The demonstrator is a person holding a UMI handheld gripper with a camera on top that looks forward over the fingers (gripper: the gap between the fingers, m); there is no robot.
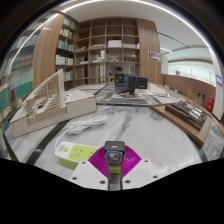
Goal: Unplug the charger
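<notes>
My gripper (114,157) is shut on a small grey and black charger (114,150), with the magenta pads (98,160) pressing on both of its sides. The charger is held over the marbled table (150,135), just right of a white power strip with a yellow-green face (74,153). The charger appears apart from the strip. A white cable (86,124) lies on the table beyond the strip.
A pale wooden slatted model (45,100) stands at the left of the table. A wooden tray-like piece (185,118) lies at the right. Beyond are a monitor (127,82) on a desk and tall wooden shelves (105,50).
</notes>
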